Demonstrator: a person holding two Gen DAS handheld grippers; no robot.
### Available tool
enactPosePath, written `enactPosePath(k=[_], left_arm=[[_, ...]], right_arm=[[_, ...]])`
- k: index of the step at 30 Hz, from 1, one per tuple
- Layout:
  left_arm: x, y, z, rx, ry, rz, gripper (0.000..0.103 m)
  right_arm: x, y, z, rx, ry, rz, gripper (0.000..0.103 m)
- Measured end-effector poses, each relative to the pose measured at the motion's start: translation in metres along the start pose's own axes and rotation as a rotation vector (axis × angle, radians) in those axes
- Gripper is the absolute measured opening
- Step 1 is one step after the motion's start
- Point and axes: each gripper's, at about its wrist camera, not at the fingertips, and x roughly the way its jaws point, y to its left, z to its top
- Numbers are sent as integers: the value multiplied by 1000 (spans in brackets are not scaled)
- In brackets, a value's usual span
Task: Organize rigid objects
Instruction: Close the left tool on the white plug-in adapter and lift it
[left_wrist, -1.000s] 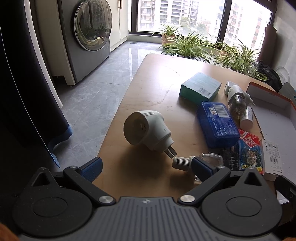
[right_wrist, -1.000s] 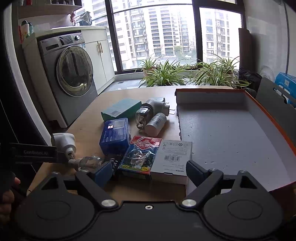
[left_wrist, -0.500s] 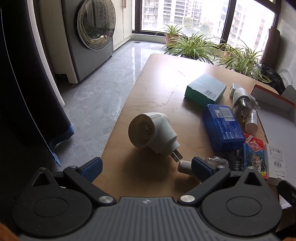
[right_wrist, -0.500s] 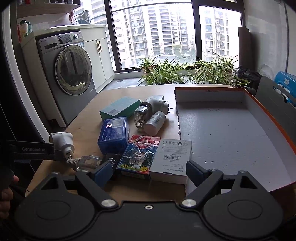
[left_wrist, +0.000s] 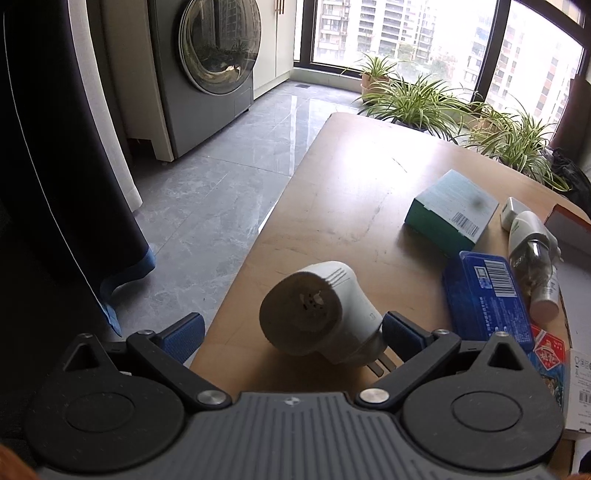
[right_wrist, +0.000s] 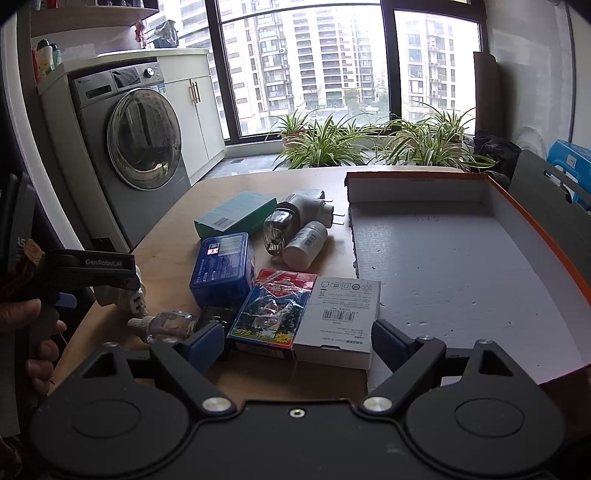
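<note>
A white plug-in device (left_wrist: 317, 310) lies on the wooden table (left_wrist: 351, 192) near its left edge, prongs towards me. My left gripper (left_wrist: 293, 332) is open around it, and the right finger (left_wrist: 402, 334) is close to its body. In the right wrist view the same device (right_wrist: 123, 295) shows under the left tool, beside a small clear bottle (right_wrist: 168, 325). My right gripper (right_wrist: 299, 341) is open just short of a card pack (right_wrist: 273, 310) and a white carton (right_wrist: 341, 310). An orange-rimmed cardboard box (right_wrist: 461, 266) lies open on the right.
Further back are a blue case (right_wrist: 221, 269), a teal carton (right_wrist: 236, 214), a glass bulb on a white plug (right_wrist: 291, 218) and a small white bottle (right_wrist: 306, 243). The table edge drops to a grey floor on the left, by a washing machine (left_wrist: 210, 62). Potted plants (right_wrist: 369, 147) line the window.
My left gripper has moved forward and right, so the white plug-in device now sits between its open fingers. The right gripper has hardly moved.
</note>
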Motion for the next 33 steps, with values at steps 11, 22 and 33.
enactPosePath(k=[11,22,33], left_arm=[[13,1,-3,80,-32,-107,74],[-15,-1,-9,96,-103,-217,74],[-35,-4,-15,93,-134,-277,74]], right_arm=[[7,-4,-2,3,20,-19,102],[21,-6,3,-38,56,-44,102],[58,-31,22,76,171,-108,101]])
